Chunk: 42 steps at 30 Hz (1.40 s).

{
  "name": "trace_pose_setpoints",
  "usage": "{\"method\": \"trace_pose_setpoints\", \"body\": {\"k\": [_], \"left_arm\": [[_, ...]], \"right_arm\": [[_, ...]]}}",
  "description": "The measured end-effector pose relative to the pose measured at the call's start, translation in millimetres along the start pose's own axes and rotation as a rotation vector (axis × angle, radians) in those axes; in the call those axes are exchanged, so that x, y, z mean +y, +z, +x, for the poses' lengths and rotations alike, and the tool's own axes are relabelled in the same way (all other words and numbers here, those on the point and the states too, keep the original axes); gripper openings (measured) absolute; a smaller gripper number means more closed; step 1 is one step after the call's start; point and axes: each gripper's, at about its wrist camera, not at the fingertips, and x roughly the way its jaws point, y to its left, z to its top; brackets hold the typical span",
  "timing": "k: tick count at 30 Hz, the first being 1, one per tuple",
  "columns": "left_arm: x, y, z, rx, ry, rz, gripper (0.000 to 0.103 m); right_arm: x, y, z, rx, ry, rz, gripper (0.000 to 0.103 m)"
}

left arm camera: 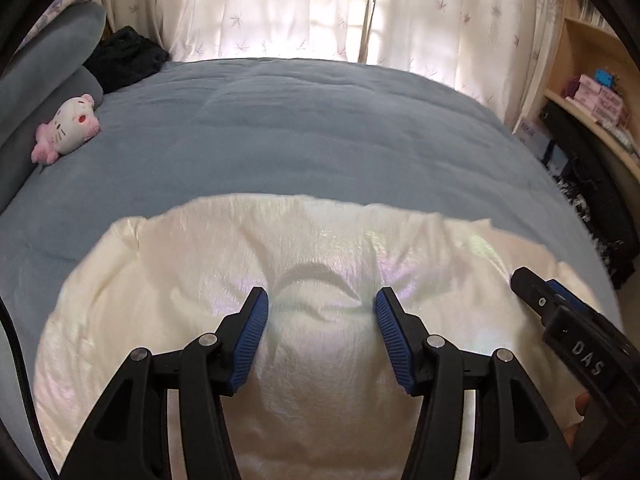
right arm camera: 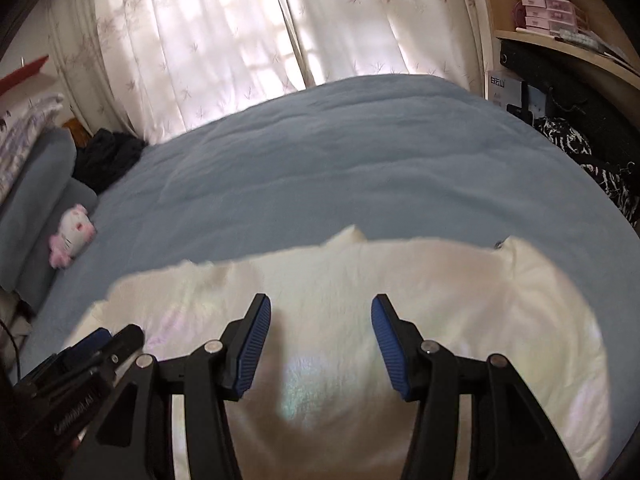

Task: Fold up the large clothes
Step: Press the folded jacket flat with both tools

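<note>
The cream fleece garment (left arm camera: 320, 280) lies spread on the near part of the blue bed (left arm camera: 300, 128), its far edge ragged and roughly straight across, with puckers at its middle. Past that edge the bedspread runs bare to the curtains (left arm camera: 280, 8), leaving wide open room; only a pink-and-white plush toy (left arm camera: 70, 128) sits at the far left by a grey bolster (left arm camera: 48, 72), with a dark heap of cloth (left arm camera: 124, 56) in the corner.

The left gripper (left arm camera: 322, 312) hovers above the garment's middle, its blue fingers (left arm camera: 250, 340) apart with nothing between them. The right gripper (right arm camera: 321, 320) likewise has fingers (right arm camera: 252, 348) apart over the fleece, gripping nothing.

The left view shows the right gripper's body lettered "DAS". The right view alone shows two small points on the garment's far edge, a box (right arm camera: 504, 88) printed "BEW" beside the shelf (right arm camera: 560, 40), and partly legible white lettering on the other gripper.
</note>
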Motion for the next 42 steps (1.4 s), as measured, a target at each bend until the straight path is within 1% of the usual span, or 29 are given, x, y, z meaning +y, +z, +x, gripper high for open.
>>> {"method": "trace_pose_setpoints", "body": {"k": [3,6,12,18,27,37,40,42], "left_arm": [[-7,-5,12,-0.003,0.017,0.029,0.056],[-5,-3,28,0.008,0.030,0.052,0.058],[-5,-2,51,0.001,0.062,0.076,0.059],[-4,-3,68,-0.002,0.055,0.075,0.061],[-4,-5,80,-0.019,0.061,0.082,0.062],[-4,-7,84,-0.019,0.057,0.079,0.062],[-2,-5,83,-0.005,0.052,0.080,0.062],[-2,0,82,0.020,0.051,0.092,0.062]], "right_arm": [[-3,-7,15,0.008,0.005,0.014,0.053],[-6,-7,28,0.013,0.006,0.026,0.054],[0,-9,52,0.017,-0.038,-0.005,0.056],[-4,-11,65,0.009,-0.028,0.005,0.057],[-3,-11,77,-0.008,-0.048,-0.014,0.058],[-3,-10,87,-0.008,-0.036,-0.008,0.059],[-4,-9,88,-0.001,-0.030,-0.003,0.059],[-4,-8,88,0.011,-0.030,-0.003,0.059]]}}
